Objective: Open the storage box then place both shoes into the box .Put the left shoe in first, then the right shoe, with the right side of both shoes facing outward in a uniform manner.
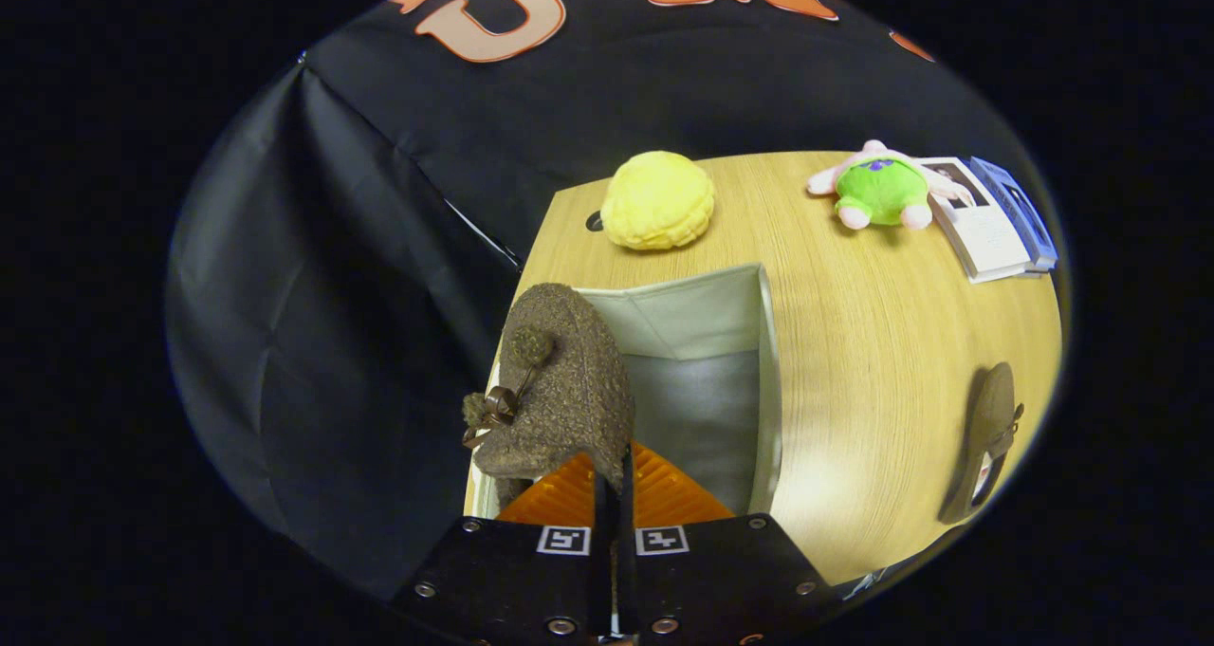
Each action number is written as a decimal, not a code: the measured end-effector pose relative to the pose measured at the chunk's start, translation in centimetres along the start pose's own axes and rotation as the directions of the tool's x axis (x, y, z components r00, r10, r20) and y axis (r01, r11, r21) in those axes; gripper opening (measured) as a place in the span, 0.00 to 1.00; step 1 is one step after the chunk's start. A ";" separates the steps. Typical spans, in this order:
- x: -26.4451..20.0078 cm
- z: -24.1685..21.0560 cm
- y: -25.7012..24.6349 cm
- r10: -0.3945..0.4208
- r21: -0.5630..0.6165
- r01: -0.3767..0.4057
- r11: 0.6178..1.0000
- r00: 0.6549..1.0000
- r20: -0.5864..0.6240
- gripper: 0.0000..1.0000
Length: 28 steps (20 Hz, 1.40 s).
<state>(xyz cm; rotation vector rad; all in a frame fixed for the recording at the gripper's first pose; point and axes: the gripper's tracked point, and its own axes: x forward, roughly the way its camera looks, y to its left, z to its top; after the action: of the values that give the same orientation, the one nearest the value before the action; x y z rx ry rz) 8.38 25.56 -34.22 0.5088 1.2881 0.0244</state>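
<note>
Tongs (615, 489): closed on the rim of a brown fuzzy slipper-style shoe with pompom laces (560, 380), both fingers pinching it, toe pointing ahead. Pale fabric storage box (770, 361): open, directly beneath and just ahead of the tongs on the light wooden bench (882, 342). Second brown shoe (986, 437): lying well off to the right. Beyond the box: a yellow puffy plush (657, 200), a green and pink plush toy (880, 191), a white booklet (991, 229). Advice: lower the held shoe against the box's left wall, leaving room alongside. Hidden: the shoe's heel, the box's near wall; which side faces outward is unclear.
</note>
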 end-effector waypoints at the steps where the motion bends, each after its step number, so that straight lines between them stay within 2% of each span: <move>1: 0.8 -0.4 -0.1 -0.007 0.015 0.007 1.000 1.000 -0.019 0.03; 4: 2.8 -1.0 -0.1 -0.022 0.040 0.024 0.999 0.999 -0.049 0.04; 6: 3.8 -1.8 0.6 0.007 0.036 -0.004 0.999 0.997 -0.077 0.14; 11: 0.8 -1.9 1.5 0.078 -0.028 -0.080 0.996 0.996 -0.039 0.63; 13: -1.3 -1.2 0.5 0.091 -0.046 -0.090 0.995 0.996 0.010 0.72; 15: -3.8 -0.8 -0.6 0.111 -0.068 -0.107 0.992 0.992 0.056 0.77; 19: -8.2 0.3 -5.2 0.119 -0.081 -0.107 0.991 0.978 0.170 0.80; 25: -13.8 1.0 -16.2 0.015 -0.045 -0.002 0.999 0.955 0.295 0.83; 28: -16.0 -0.2 -22.0 -0.038 -0.016 0.046 0.999 0.945 0.324 0.84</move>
<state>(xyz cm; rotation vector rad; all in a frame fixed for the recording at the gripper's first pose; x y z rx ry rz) -2.26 1.36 -27.93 0.4443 0.9743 -0.0778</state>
